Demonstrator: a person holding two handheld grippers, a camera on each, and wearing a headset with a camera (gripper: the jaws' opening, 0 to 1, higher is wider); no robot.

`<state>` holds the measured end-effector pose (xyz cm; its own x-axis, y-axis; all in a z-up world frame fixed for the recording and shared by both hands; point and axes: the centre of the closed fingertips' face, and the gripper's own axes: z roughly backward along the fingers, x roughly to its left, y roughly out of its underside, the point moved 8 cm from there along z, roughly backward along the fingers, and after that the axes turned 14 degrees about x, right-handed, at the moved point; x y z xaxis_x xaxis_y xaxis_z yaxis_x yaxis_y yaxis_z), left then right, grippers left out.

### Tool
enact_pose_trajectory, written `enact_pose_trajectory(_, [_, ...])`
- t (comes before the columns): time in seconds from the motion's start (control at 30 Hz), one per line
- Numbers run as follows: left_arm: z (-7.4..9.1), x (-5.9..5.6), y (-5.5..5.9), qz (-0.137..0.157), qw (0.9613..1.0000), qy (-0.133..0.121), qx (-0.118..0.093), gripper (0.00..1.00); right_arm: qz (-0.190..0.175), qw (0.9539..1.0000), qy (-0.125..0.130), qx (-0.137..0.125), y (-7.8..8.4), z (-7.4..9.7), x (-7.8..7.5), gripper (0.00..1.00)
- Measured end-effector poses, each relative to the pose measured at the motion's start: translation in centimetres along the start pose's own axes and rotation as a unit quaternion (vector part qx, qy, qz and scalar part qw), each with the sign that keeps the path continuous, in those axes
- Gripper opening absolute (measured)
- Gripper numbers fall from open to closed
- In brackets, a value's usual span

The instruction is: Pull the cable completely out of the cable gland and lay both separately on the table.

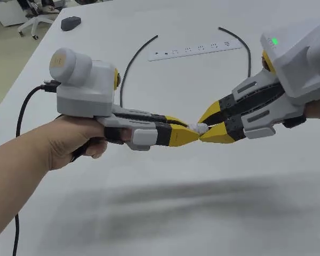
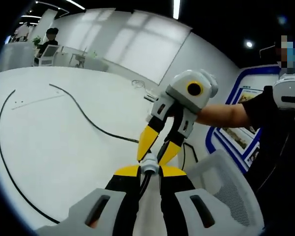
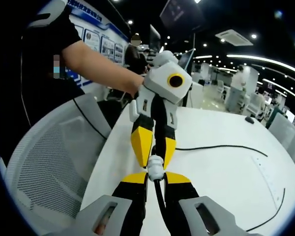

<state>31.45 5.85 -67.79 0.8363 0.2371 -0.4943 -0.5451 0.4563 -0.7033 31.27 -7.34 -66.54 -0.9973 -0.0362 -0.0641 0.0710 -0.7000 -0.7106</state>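
Note:
A small white cable gland [image 1: 198, 128] hangs in the air over the white table [image 1: 202, 213], pinched between the two grippers, which meet tip to tip. The left gripper [image 1: 193, 132] comes in from the left and is shut on one end of the gland [image 2: 149, 164]. From the right, the right gripper [image 1: 201, 130] is shut on the other end [image 3: 156, 168]. A thin black cable [image 3: 160, 194] leaves the gland and runs back between the right jaws. A dark length of cable [image 2: 144, 186] also lies between the left jaws.
On the far side of the table lie a white power strip [image 1: 194, 50], two loose black cables [image 1: 129, 64] [image 1: 241, 41] and a dark mouse-like object [image 1: 70, 23]. A white mesh chair [image 3: 54, 147] stands by the table edge. A person's arm holds each gripper.

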Motion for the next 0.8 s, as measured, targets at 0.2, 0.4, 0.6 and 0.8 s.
enact_pose_trajectory(0.2, [-0.2,-0.1,0.1,0.017,0.9999,0.003,0.001,0.14,0.003,0.9999,-0.001,0.012,0.1,0.0,0.1,0.08])
enact_pose_trajectory(0.4, [-0.4,-0.4,-0.2,-0.029,0.9994,-0.016,-0.004,0.14,-0.027,0.9995,-0.005,0.014,0.8,0.5,-0.4,0.08])
enact_pose_trajectory(0.6, [-0.9,-0.7,-0.2,-0.064,0.9976,-0.027,0.001,0.14,-0.034,0.9991,-0.005,0.025,1.7,0.5,-0.4,0.02])
enact_pose_trajectory(0.8, [-0.9,-0.6,0.0,-0.074,0.9967,-0.032,0.011,0.14,-0.032,0.9991,-0.006,0.027,2.1,0.3,-0.1,0.00])
